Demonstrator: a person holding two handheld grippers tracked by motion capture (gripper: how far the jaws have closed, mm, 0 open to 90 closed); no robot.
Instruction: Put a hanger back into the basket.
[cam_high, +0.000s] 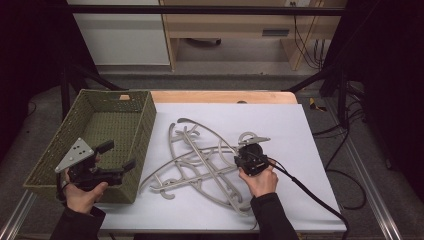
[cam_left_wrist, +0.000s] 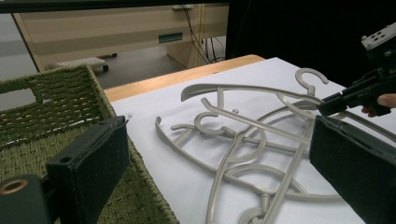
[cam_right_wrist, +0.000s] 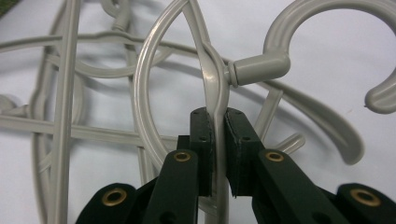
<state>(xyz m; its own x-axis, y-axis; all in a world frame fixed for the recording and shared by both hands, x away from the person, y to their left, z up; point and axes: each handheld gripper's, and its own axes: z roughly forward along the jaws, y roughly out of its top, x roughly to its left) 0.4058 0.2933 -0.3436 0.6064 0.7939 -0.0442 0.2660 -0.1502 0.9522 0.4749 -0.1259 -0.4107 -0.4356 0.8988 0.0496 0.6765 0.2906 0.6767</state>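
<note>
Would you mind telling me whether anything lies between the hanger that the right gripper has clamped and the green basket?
Yes. The right gripper is shut on one grey hanger near its hook. The other hangers are tangled across it on the basket's side. The basket has its near wall facing the pile.

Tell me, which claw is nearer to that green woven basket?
Left. The left claw hangs open over the green woven basket, above its near right corner. The right claw is off to the basket's right, shut on a grey hanger.

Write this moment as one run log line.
right claw: shut on hanger | left claw: open, at basket | hangers: piled on sheet
</note>
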